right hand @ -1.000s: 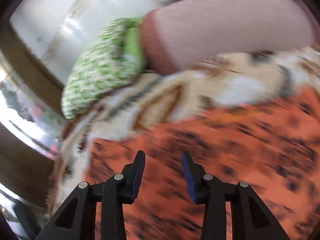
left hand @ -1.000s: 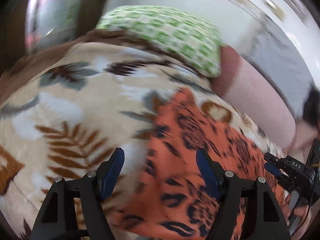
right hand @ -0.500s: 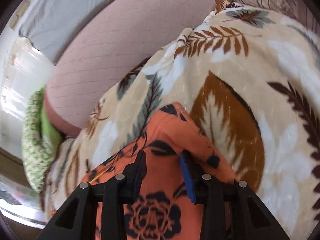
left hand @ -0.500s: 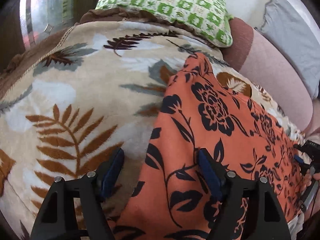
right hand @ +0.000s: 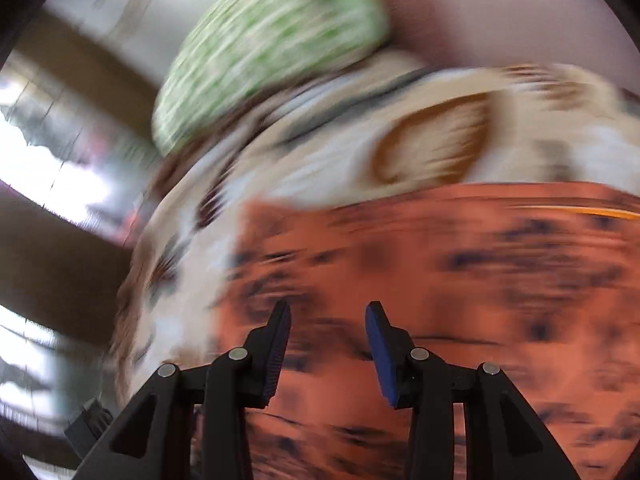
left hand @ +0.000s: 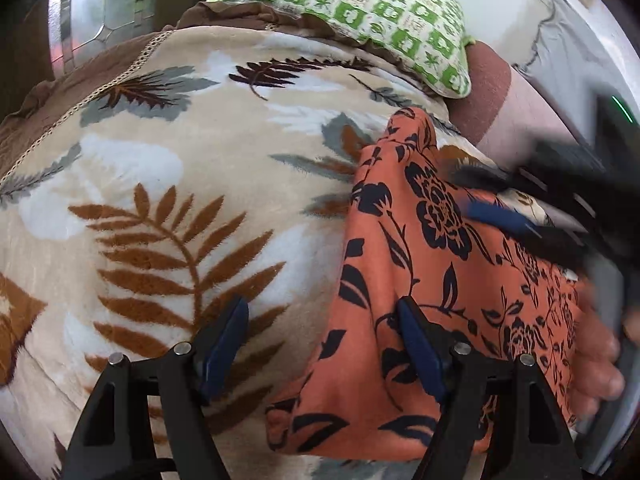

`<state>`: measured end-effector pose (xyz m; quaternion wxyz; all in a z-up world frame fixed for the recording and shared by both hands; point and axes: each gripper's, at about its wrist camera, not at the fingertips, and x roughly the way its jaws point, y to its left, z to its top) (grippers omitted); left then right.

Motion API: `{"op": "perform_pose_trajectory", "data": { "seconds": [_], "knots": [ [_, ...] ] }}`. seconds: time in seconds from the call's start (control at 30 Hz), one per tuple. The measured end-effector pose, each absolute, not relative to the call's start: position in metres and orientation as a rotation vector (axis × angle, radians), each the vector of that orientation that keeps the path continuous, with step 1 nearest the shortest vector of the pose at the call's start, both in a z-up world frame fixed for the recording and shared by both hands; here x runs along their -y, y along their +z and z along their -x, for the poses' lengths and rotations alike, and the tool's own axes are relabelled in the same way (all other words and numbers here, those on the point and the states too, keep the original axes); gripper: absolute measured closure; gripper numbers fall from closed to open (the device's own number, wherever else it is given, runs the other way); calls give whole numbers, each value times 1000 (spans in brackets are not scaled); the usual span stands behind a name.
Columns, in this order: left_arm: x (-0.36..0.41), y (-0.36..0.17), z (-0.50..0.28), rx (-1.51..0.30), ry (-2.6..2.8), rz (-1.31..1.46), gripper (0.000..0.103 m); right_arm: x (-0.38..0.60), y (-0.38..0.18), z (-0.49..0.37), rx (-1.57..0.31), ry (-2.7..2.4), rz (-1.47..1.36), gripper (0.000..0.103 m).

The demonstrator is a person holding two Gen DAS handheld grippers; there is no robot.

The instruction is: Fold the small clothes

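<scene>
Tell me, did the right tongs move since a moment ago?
Yes. In the left view, the right tongs have swept from low by the orange cloth's right edge up toward the green pillow.

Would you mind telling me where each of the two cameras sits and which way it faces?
Left wrist: on the left gripper, looking down over its open fingers at the orange floral garment on the leaf-print blanket; the right gripper and a hand show blurred.
Right wrist: on the right gripper, angled down at the garment; only its parted fingers show.
Shared: garment, blanket, green pillow.

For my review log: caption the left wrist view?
Open left gripper straddles the orange cloth's edge on a leaf-print blanket.
</scene>
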<state>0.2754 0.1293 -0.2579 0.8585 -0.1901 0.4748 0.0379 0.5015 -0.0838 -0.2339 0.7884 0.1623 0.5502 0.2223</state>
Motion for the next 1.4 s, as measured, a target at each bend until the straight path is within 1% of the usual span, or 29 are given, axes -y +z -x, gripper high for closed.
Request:
{"op": "perform_pose_trajectory", "data": {
  "seconds": [0.07, 0.1, 0.17, 0.2, 0.27, 0.3, 0.37, 0.47, 0.57, 0.67, 0.73, 0.77, 0.83, 0.87, 0.9, 0.97, 1.0, 1.1, 1.17, 1.23, 1.4],
  "knots": [
    [-132, -259, -274, -1000, 60, 402, 26, 42, -245, -511, -1217, 500, -291, 61],
    [-134, -259, -274, -1002, 54, 402, 31, 24, -253, -519, -1237, 479, -264, 60],
    [-141, -260, -273, -1001, 51, 428, 30, 4, -262, -536, -1216, 403, -232, 53],
    [-141, -260, -273, -1005, 43, 424, 30, -1, -261, -546, -1180, 399, -232, 53],
    [-140, -259, -273, -1008, 33, 407, 30, 5, -265, -561, -1160, 390, -307, 52],
    [-140, -259, -274, -1007, 31, 407, 30, 14, -267, -567, -1164, 392, -402, 52],
    [-140, -258, -275, -1007, 33, 402, 30, 25, -260, -568, -1151, 430, -485, 52],
    [-138, -254, -277, -999, 57, 373, 30, 55, -242, -551, -1108, 507, -509, 52],
    [-133, -250, -276, -985, 82, 328, 30, 98, -226, -518, -1117, 516, -414, 52],
    [-129, -250, -275, -985, 104, 295, 30, 168, -221, -474, -1114, 417, -307, 52],
    [-131, -254, -275, -993, 130, 303, 23, 222, -229, -443, -1118, 284, -301, 52],
    [-131, -255, -275, -994, 140, 306, 21, 251, -235, -428, -1121, 213, -316, 52],
    [-130, -255, -277, -998, 151, 297, 20, 319, -250, -388, -1106, 44, -355, 58],
    [-128, -255, -277, -997, 158, 286, 20, 354, -258, -364, -1083, -9, -400, 81],
    [-126, -254, -277, -993, 166, 273, 20, 385, -261, -341, -1044, -6, -497, 87],
    [-119, -249, -277, -976, 190, 220, 20, 416, -256, -309, -985, -12, -621, 87],
    [-116, -246, -276, -963, 196, 195, 20, 422, -245, -292, -950, -59, -593, 81],
    [-102, -236, -273, -918, 198, 118, 20, 416, -226, -268, -905, -101, -472, 81],
    [-91, -240, -275, -934, 181, 81, 20, 410, -233, -264, -939, -89, -469, 80],
    [-81, -252, -278, -972, 182, 14, 20, 408, -255, -269, -1045, -134, -461, 80],
    [-69, -245, -268, -924, 195, -91, 20, 403, -233, -270, -1002, -193, -565, 81]
  ]
}}
